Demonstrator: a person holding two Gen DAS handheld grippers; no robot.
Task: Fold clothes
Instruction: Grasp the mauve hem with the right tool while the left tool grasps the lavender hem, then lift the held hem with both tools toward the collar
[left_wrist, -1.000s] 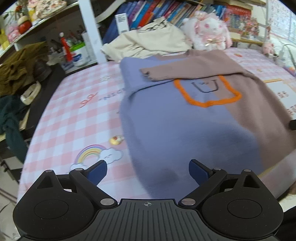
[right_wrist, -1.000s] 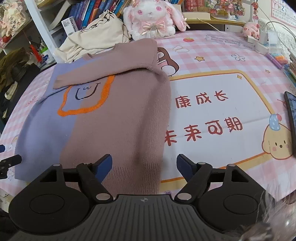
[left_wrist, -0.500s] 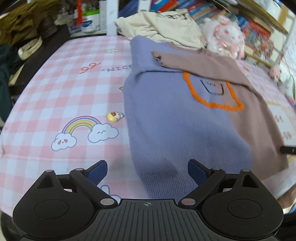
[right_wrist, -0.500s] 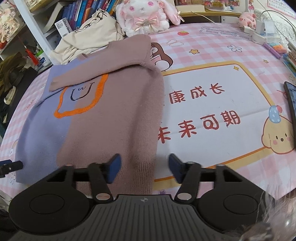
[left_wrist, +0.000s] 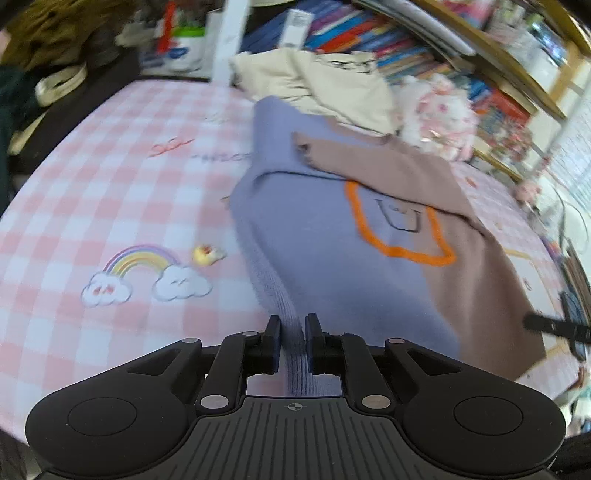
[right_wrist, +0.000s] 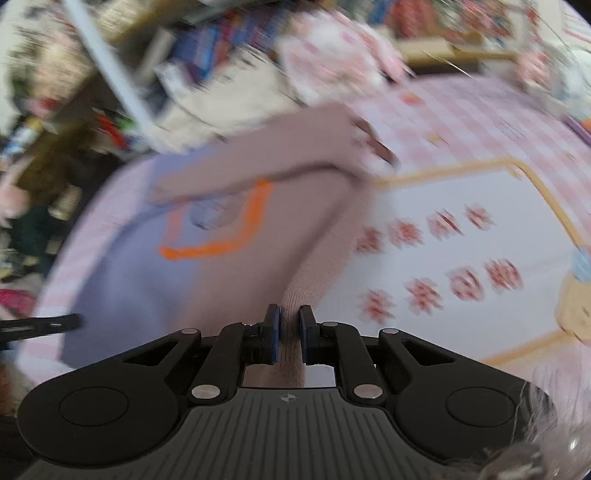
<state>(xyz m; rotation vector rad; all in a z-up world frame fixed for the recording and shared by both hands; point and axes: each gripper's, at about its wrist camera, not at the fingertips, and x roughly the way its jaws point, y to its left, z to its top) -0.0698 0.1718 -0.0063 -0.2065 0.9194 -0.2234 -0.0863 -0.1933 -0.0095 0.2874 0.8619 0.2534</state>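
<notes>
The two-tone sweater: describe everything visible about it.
The sweater is a soft knit, lavender-blue on one half and mauve-brown on the other, with an orange-outlined patch on the chest. It lies flat on the pink checked tablecloth, one brown sleeve folded across the front. The left gripper pinches the blue hem corner; the right gripper pinches the brown one.

Sweater (left_wrist: 332, 258) spread on tablecloth (left_wrist: 110, 184), sleeve folded across far part; clothes pile (left_wrist: 317, 85) behind; plush rabbit (left_wrist: 439, 114) far right.

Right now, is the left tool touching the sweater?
Touching. The left wrist view shows the left tool shut on the sweater: the blue hem fabric is pinched between its two fingers.
</notes>
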